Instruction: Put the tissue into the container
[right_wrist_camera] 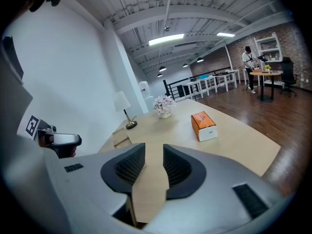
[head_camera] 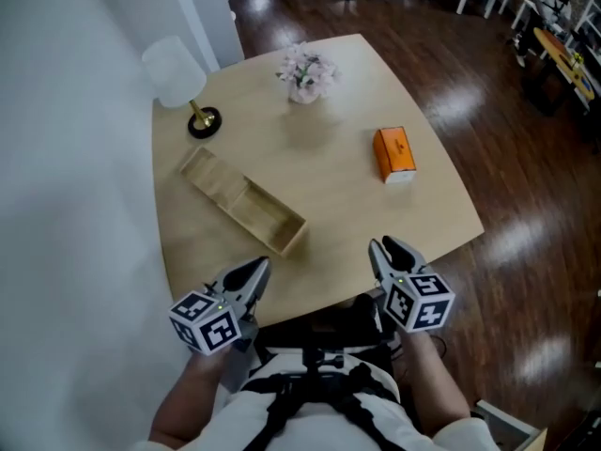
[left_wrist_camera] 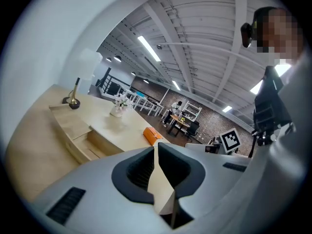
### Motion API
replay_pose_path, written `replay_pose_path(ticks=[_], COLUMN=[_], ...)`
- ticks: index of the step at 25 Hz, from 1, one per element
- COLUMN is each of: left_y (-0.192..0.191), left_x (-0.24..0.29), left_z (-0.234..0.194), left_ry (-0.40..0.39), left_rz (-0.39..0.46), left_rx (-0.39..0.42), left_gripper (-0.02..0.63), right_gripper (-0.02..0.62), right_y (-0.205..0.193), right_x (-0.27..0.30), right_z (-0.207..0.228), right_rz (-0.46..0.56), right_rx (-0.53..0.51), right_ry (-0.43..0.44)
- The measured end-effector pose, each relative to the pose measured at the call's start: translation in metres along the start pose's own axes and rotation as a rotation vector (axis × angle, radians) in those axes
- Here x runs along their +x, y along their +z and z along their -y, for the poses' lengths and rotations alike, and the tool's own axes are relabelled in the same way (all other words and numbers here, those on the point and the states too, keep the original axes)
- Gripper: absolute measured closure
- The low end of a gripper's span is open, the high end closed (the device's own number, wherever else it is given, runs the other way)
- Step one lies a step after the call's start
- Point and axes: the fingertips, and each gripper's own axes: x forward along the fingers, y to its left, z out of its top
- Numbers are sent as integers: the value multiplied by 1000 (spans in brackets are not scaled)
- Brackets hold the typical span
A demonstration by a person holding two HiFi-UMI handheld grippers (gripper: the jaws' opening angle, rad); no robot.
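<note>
An orange tissue box (head_camera: pixel 394 153) lies on the right part of the light wooden table (head_camera: pixel 329 214). A long shallow wooden container (head_camera: pixel 242 200) lies slantwise on the left part, with nothing in it. My left gripper (head_camera: pixel 255 269) hovers at the table's near edge, just in front of the container's near end. Its jaws are shut with nothing between them. My right gripper (head_camera: pixel 385 249) hangs over the near edge, well short of the box, open with only a narrow gap and nothing in it. In the right gripper view the box (right_wrist_camera: pixel 204 126) lies ahead to the right.
A white-shaded lamp (head_camera: pixel 178 73) on a brass foot stands at the far left corner. A small vase of pale flowers (head_camera: pixel 305 73) stands at the far middle. A white wall runs along the left; dark wooden floor (head_camera: pixel 507 205) surrounds the table on the right.
</note>
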Motion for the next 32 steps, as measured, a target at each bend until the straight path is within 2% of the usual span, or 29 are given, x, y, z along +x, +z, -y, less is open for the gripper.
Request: replay_pose_path(ticks=[8,16,26,28,32], left_y=[8,32,52,50,45], left_x=[42,113,210,228,261], left_z=[12,37,41,38,33], left_ry=[-71,-78,-29,-11,8], left_rz=[-47,-56,-61,-79,-118], left_rx=[33,55,61,76,88], left_gripper=[597,597,596,569,514], right_gripper=[482,445,414,414,374], right_y=[8,48,83,86,87], right_x=[5,30,73,82,105], right_z=[21,81,155,169,191], right_rz=[14,3,-43,-51,-78], right_rx=[24,-5,-42,-44,-38], right_ry=[-37,-55,-70,-72,-73])
